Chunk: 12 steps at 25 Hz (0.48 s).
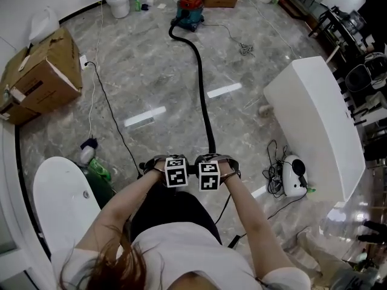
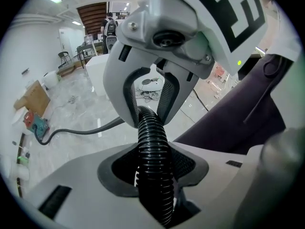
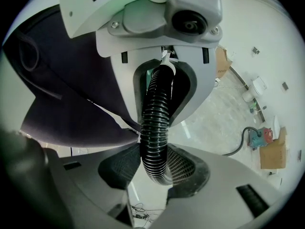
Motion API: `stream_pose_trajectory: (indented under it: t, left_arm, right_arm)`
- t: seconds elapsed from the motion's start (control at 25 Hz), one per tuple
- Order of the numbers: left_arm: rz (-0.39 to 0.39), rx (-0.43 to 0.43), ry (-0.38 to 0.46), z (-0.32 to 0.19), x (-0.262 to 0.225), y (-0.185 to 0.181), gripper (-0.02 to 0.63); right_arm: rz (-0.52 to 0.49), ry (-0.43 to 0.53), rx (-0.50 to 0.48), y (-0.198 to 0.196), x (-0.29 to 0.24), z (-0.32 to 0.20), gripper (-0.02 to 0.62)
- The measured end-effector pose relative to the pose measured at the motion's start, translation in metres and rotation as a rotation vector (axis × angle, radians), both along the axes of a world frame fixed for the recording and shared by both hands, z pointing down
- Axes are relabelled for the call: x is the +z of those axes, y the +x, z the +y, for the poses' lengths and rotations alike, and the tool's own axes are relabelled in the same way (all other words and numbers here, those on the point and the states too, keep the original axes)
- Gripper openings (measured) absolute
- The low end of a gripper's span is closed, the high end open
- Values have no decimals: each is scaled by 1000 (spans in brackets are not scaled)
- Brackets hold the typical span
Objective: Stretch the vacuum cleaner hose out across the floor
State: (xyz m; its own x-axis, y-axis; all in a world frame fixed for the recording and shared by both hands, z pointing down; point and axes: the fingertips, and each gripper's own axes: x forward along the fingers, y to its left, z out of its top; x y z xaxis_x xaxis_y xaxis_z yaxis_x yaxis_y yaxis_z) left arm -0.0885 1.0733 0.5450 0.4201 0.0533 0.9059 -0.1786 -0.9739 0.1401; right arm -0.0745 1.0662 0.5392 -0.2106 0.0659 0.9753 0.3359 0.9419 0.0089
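A teal and red vacuum cleaner [image 1: 190, 8] stands at the far end of the marble floor. Its black ribbed hose [image 1: 201, 71] runs in a long curve from it toward me and ends under my two grippers, which are side by side in front of my body and point steeply down. In the left gripper view, the left gripper [image 2: 151, 137] is shut on the hose [image 2: 152, 151], which trails away to the vacuum cleaner [image 2: 35, 122]. The right gripper [image 3: 156, 132] is also shut on the hose [image 3: 156, 109], right next to the left one.
A cardboard box [image 1: 39, 71] sits at the left, with a white cable [image 1: 91, 101] and a black cable [image 1: 112, 119] beside it. A white oval fixture [image 1: 60, 204] is at lower left and a long white tub [image 1: 320, 125] at right. A small white device [image 1: 294, 175] lies among tangled cords.
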Motion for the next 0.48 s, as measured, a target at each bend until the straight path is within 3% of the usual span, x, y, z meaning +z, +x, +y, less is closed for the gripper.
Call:
stream_pose_trajectory:
  t: [0.28,0.48]
  left_arm:
    - [0,-38,16,56,0,37,175]
    - [-4,-50,20,76,-6,39,175]
  right_arm:
    - [-12,-4,-50,36,1,56,172]
    - [-17,-5,-77,39,-4,76,172]
